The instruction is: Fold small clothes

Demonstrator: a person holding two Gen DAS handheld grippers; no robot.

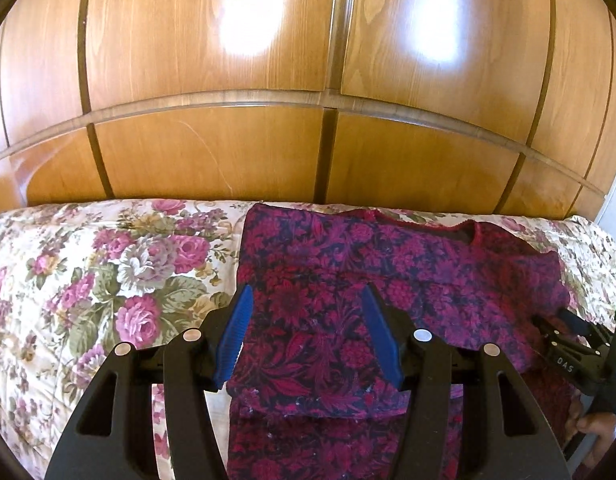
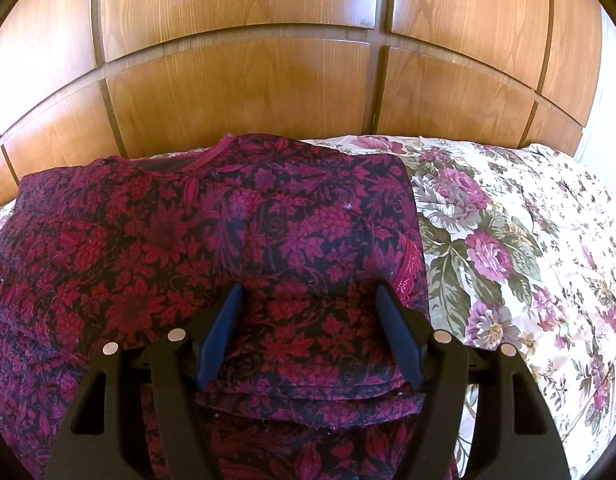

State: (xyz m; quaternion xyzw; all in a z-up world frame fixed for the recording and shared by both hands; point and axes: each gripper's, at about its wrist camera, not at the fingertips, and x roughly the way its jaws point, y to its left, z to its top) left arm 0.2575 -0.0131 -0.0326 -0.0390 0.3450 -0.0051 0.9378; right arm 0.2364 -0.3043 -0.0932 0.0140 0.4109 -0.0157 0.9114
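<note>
the near hem of the one red-and-purple floral top (image 1: 348, 276) is cut off behind both tools as it lies on the bed's flowered cover (image 1: 108, 280), while the left gripper (image 1: 306, 300) and right gripper (image 2: 308, 300) each hold jaws wide apart over it, gripping nothing.

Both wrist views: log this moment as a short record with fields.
setting: bed with a floral bedspread, wooden wardrobe behind it
garment: dark floral top, red and magenta, lying on the bedspread, neckline toward the wardrobe
fold state: both sides folded inward; lower edge near the cameras doubled over
left gripper: open, fingers over the garment's left part, holding nothing
right gripper: open, fingers over the garment's right part, holding nothing
</note>
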